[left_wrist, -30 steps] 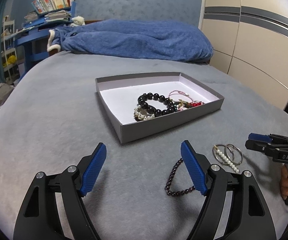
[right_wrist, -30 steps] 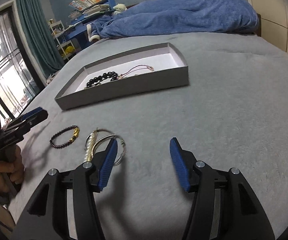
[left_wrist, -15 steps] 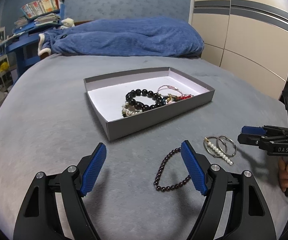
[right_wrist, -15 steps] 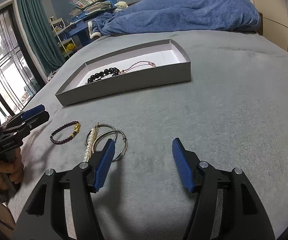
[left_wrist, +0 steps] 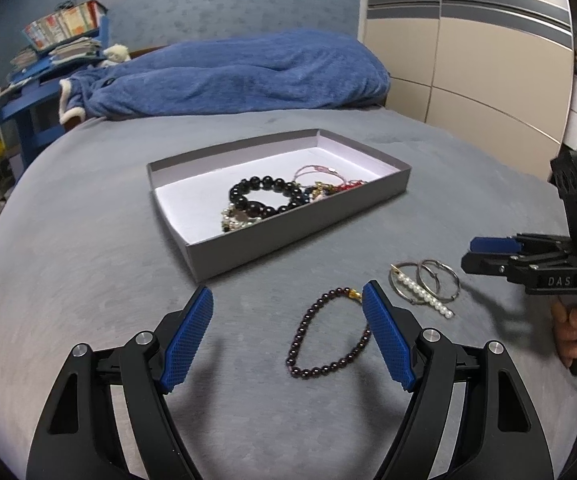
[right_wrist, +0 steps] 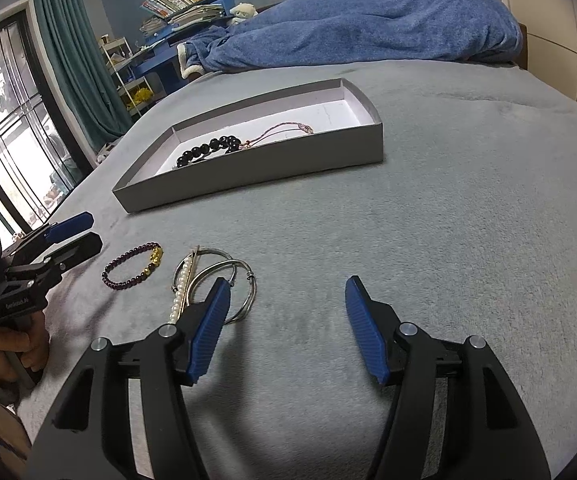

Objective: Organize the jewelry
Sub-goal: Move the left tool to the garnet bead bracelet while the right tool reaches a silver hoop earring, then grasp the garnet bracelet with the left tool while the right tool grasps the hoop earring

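Note:
A dark red bead bracelet (left_wrist: 301, 329) with a gold charm lies flat on the grey bed cover. My left gripper (left_wrist: 286, 292) hovers open over it, its right finger beside the charm and nothing gripped. Just right of the bracelet lie two silver rings (left_wrist: 440, 276) and a pearl pin (left_wrist: 424, 297). My right gripper (right_wrist: 287, 282) is open and empty, and its left finger partly covers the silver rings (right_wrist: 244, 276) and the pearl pin (right_wrist: 182, 288). The grey box (left_wrist: 288, 236) behind holds a black bead bracelet (left_wrist: 256, 181) and thin cords.
A blue blanket (left_wrist: 248, 76) is heaped at the far end of the bed. A beige wardrobe (left_wrist: 468, 60) stands on the right, a blue shelf with books (right_wrist: 184, 0) and a teal curtain (right_wrist: 72, 60) on the left. A hand (left_wrist: 576, 320) holds the right gripper's handle.
The left view has swung and rolled, so the dark red bracelet now shows almost whole between the left fingers instead of behind the right one. The right jaws widened slightly.

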### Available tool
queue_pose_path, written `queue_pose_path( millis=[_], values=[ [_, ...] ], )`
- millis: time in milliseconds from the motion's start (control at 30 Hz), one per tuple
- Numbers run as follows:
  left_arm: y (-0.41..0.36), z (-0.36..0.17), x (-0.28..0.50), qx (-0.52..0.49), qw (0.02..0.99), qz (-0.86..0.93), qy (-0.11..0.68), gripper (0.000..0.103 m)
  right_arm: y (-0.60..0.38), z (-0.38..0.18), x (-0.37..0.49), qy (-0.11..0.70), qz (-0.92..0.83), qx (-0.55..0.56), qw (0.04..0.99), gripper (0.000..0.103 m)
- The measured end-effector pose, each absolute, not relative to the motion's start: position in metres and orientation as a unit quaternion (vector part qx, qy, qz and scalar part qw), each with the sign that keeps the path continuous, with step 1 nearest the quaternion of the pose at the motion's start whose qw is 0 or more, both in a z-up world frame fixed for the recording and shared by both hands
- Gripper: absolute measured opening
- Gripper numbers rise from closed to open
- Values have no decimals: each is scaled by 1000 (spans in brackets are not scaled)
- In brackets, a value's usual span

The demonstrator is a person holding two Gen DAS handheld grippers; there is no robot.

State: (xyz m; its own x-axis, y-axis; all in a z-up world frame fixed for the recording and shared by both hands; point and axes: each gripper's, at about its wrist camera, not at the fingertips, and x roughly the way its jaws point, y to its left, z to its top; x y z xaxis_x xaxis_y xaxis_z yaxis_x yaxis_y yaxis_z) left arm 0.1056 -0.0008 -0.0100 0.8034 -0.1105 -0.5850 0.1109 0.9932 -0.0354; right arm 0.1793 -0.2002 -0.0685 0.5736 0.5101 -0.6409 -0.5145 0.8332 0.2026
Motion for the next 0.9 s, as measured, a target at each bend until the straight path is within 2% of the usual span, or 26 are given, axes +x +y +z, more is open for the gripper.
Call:
queue_pose_path(
  millis=[533, 600, 667, 767, 833, 900],
  values=[
    [-30, -25, 120, 61, 926, -90, 361, 76, -174, -74, 180, 380, 297, -68, 874, 60],
    [-32, -27, 120, 67, 925, -89, 363, 74, -170, -76, 180, 384, 294, -79, 872, 53],
    [-33, -27, 118, 72, 926, -88, 360, 70, -168, -77, 180, 384, 294, -84, 871, 31],
    [-35, -26, 117, 76, 927, -88, 356, 67, -169, -77, 179, 382, 298, -84, 871, 12],
    [-35, -26, 117, 78, 928, -88, 355, 67, -171, -77, 179, 379, 295, -79, 874, 5],
    [-36, -25, 116, 78, 928, -88, 353, 67, -176, -76, 179, 376, 288, -72, 878, 3]
  ],
)
